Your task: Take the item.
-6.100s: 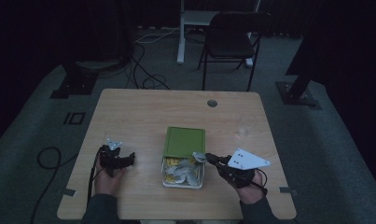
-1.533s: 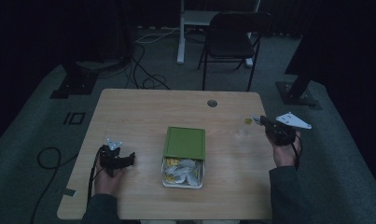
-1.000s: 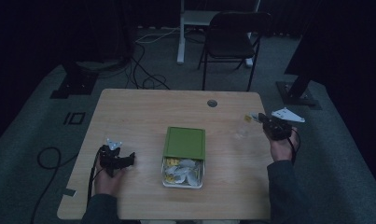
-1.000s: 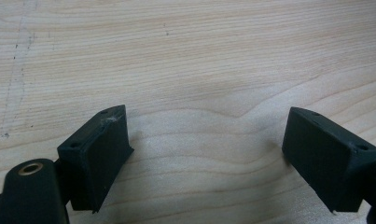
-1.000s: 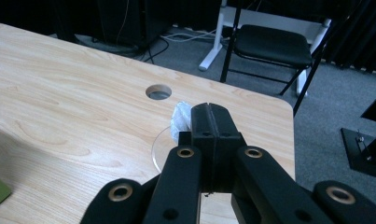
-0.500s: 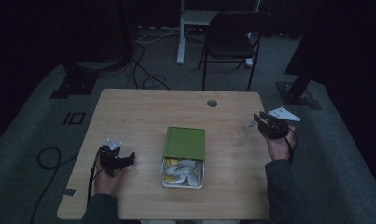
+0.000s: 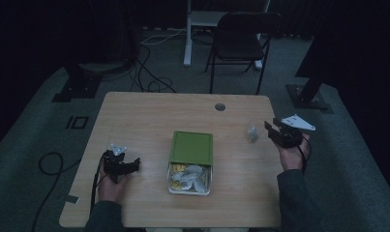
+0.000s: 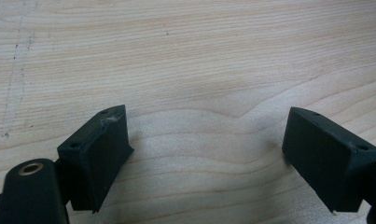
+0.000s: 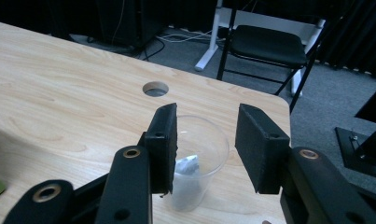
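Nearest the person's edge of the table (image 7: 149, 116), the left gripper (image 7: 129, 165) rests low on the wood toward the near left corner, its jaws spread wide with only bare grain between them. Just to its right, at the middle of the near edge, sits the open tin (image 7: 190, 179), pale wrapped pieces heaped inside, its green lid (image 7: 191, 148) lying just beyond it toward the centre.

Over toward the right edge, about halfway back, the right gripper (image 7: 271, 129) is held in a hand (image 7: 292, 155) and its jaws have just been opening. They now stand apart, let go of the clear plastic cup (image 9: 195, 154), which stands upright on the surface just beyond them. In the right gripper view the cup sits partly behind the left jaw, apparently not pinched. Something small and grey lies in the bottom of it, hard to identify in this dim light.

Further back, a round cable hole (image 7: 220, 107) near the far edge, then a black chair (image 7: 241, 43) on the floor.
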Tool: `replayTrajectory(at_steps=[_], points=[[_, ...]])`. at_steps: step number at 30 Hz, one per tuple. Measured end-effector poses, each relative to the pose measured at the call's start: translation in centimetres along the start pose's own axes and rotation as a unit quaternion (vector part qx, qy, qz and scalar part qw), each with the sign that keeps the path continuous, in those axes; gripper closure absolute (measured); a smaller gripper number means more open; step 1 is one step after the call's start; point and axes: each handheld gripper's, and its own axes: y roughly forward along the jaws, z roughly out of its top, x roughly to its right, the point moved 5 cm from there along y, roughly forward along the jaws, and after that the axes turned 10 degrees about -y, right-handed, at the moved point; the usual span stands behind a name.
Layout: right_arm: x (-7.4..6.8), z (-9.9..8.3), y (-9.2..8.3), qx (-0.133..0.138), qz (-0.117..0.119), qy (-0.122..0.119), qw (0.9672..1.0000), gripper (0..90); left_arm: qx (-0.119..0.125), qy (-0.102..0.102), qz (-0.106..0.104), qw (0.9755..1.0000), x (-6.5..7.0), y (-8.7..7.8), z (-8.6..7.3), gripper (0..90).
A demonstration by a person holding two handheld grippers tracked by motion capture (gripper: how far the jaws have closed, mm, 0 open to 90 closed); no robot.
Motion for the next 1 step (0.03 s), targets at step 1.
replayTrajectory(at_steps=[1], points=[[-0.07,-0.11,0.00,0.000,0.001,-0.001,1.0000,58.4,0.000,0.000,0.000,1.0000,0.00,0.00,0.00,15.6]])
